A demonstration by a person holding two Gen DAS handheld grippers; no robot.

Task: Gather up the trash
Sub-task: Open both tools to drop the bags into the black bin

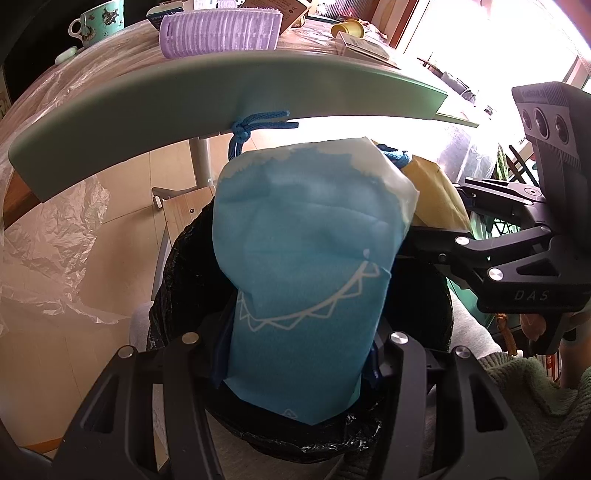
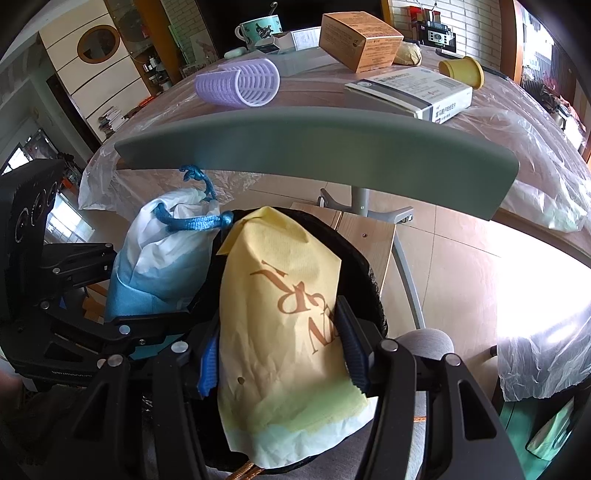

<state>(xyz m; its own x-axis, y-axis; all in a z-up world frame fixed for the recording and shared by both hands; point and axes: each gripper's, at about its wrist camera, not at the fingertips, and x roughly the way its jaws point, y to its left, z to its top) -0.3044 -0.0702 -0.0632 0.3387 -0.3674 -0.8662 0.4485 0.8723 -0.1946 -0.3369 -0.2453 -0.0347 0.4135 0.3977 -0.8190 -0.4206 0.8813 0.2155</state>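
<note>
My left gripper is shut on a blue drawstring bag and holds it over a bin lined with a black trash bag. My right gripper is shut on a yellow paper bag with brown letters, right beside the blue bag, over the same black bin. The right gripper shows in the left wrist view with the yellow bag. The blue cord hangs at the grey table edge.
The table above carries a purple hair roller, a mug, a brown box, a white medicine box and a yellow cup. Clear plastic sheeting drapes off the table. A wooden stool stands behind the bin.
</note>
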